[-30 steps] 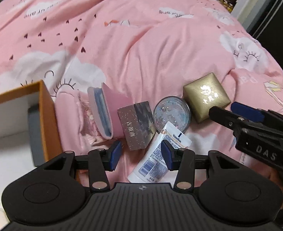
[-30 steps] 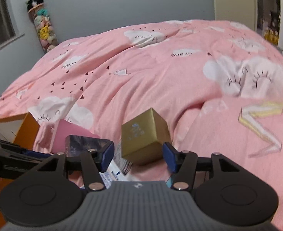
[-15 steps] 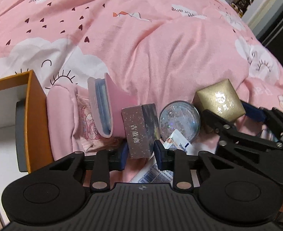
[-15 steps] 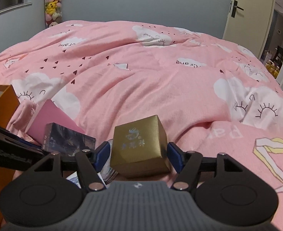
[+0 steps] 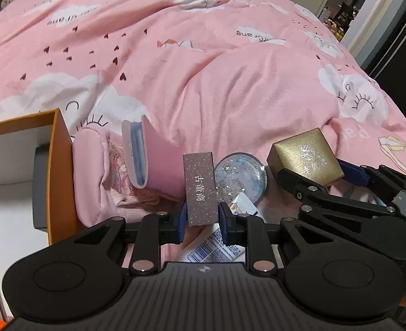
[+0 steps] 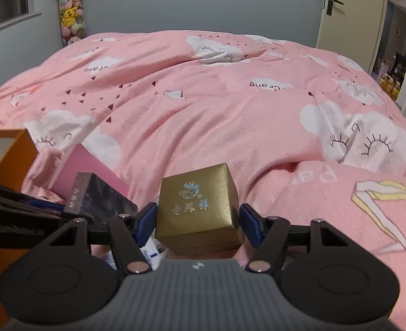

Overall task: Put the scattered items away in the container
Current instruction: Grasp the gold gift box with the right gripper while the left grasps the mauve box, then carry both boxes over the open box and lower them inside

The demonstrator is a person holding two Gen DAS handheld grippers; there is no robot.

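While the jaws of the left gripper [image 5: 200, 218] are closing, a speckled brown box [image 5: 200, 190] is pinched upright between its blue pads. The right gripper [image 6: 199, 222] is spread wide, a gold box [image 6: 199, 207] sitting between its pads with small gaps on both sides. One glittery round tin [image 5: 241, 178], one white tube [image 5: 216, 249] and one orange container [image 5: 56, 171] at far left are counted on the pink quilt [image 5: 216, 82].

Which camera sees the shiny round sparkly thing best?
The left wrist view. There the round glittery case shows nearly whole on the pink duvet, between the dark speckled box and the gold box. In the right wrist view the gold box hides it almost completely.
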